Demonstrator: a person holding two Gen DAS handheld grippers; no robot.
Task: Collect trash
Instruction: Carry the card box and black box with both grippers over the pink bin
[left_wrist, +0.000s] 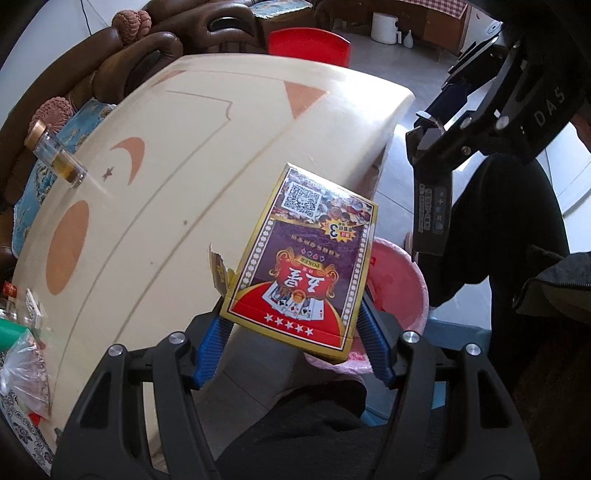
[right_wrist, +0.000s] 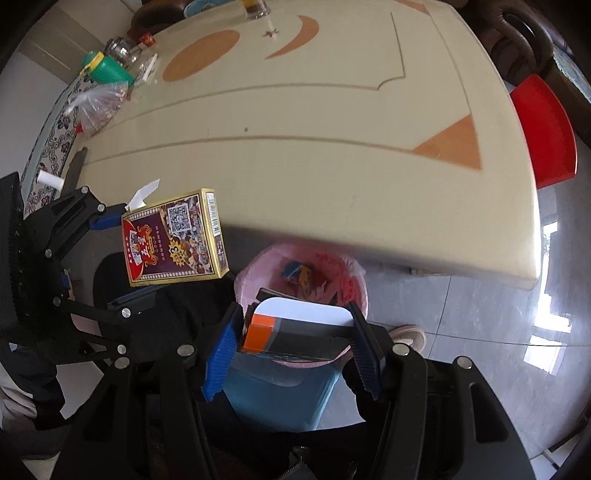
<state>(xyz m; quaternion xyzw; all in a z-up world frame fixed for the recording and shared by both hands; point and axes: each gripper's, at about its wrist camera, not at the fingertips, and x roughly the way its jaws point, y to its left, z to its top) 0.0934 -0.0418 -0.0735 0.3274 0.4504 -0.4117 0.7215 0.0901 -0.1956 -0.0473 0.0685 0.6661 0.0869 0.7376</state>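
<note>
Our left gripper (left_wrist: 295, 332) clamps a card box (left_wrist: 303, 258) beside the bin (right_wrist: 258, 269). Our right gripper (right_wrist: 295, 347) clamps an orange-ended box (right_wrist: 295, 332), hiding the bin's near rim; the trash inside is unclear.

Purple-red card box (left_wrist: 303, 258) and black-orange box (right_wrist: 295, 334) held above pink-lined bin (right_wrist: 354, 280).

left gripper (left_wrist: 295, 343): black frame, silver screws | jaws: ribbed blue pads | right gripper (right_wrist: 295, 347): same

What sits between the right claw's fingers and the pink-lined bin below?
Only the dark box with an orange end the right claw grips; beneath it the bin gapes, per right wrist view.
</note>
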